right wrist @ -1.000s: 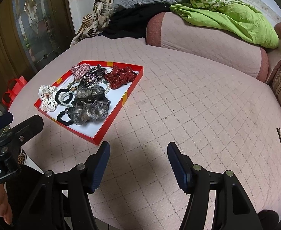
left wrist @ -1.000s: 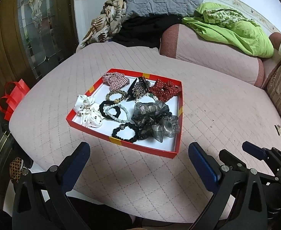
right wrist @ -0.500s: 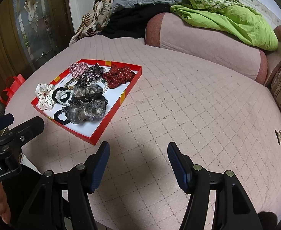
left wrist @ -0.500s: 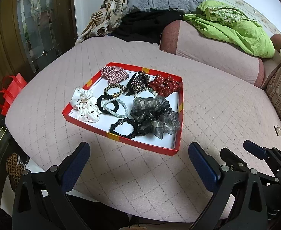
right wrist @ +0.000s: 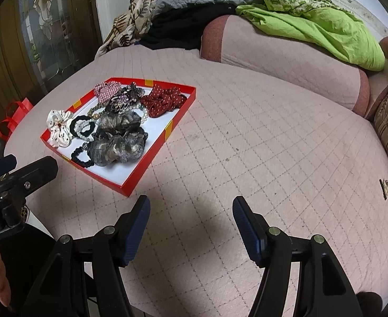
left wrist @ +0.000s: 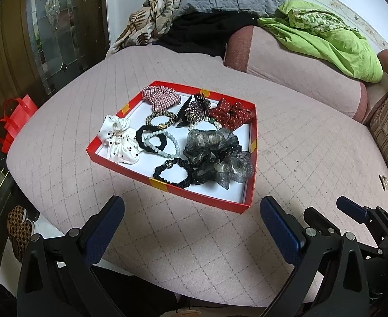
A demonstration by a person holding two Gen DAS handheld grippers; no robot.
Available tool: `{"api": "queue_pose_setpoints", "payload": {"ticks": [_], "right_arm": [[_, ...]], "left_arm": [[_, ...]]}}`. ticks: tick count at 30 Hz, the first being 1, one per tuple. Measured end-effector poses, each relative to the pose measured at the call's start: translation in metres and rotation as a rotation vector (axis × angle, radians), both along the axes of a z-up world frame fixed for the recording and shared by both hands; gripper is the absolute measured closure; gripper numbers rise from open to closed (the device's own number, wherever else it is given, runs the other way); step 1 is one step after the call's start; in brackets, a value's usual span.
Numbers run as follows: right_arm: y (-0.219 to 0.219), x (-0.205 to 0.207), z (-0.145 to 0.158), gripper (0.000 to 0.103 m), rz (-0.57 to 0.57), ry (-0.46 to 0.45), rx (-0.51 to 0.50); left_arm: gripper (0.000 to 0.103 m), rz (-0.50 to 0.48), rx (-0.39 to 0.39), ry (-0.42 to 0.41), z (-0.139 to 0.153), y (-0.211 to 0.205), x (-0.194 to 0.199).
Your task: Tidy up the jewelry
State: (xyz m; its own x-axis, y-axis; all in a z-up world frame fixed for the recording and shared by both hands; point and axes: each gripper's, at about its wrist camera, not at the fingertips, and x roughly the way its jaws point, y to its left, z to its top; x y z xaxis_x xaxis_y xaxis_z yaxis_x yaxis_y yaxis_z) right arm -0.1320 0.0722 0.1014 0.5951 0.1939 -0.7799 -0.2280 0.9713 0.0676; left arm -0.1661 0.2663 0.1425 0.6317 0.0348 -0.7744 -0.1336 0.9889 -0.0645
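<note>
Several hair ties, scrunchies and bead bracelets lie together inside the red tray (left wrist: 246, 204), which sits on the pink quilted bed (left wrist: 313, 158): a grey organza scrunchie (left wrist: 217, 155) fills the tray's near right part, a black hair tie (left wrist: 171, 171) lies just beside it at the near rim, a white dotted scrunchie (left wrist: 118, 138) is at the left rim, a pale bead bracelet (left wrist: 163, 142) overlaps a black band in the middle, and a plaid scrunchie (left wrist: 161, 96) and red dotted bow (left wrist: 233, 113) lie along the far rim. Over the last second only the cameras have drifted; the tray looks a little nearer and every piece keeps its place. Both tools are empty, jaws spread wide: the left hand-held gripper (left wrist: 191, 227) hovers just short of the tray's near rim, the right hand-held gripper (right wrist: 191, 224) off its near right corner. Everything already in the tray fits either a finished gathering or a sorting about to start.
</note>
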Motion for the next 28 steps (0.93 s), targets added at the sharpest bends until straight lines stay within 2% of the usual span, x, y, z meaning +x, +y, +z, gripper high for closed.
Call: {"api": "queue_pose_setpoints", "payload": {"ticks": [10, 22, 28], "right_arm": [[0.001, 0.0, -0.001, 0.031, -0.003, -0.004, -0.004], [-0.001, 0.0, -0.002, 0.031, 0.005, -0.006, 0.006], [-0.007, 0.002, -0.004, 0.031, 0.008, 0.008, 0.043]], "left_arm": [[0.001, 0.02, -0.033, -0.003, -0.003, 0.004, -0.001], [0.001, 0.028, -0.036, 0.007, -0.003, 0.002, 0.001], [0.001, 0.057, -0.017, 0.021, 0.002, -0.008, 0.004]]}}
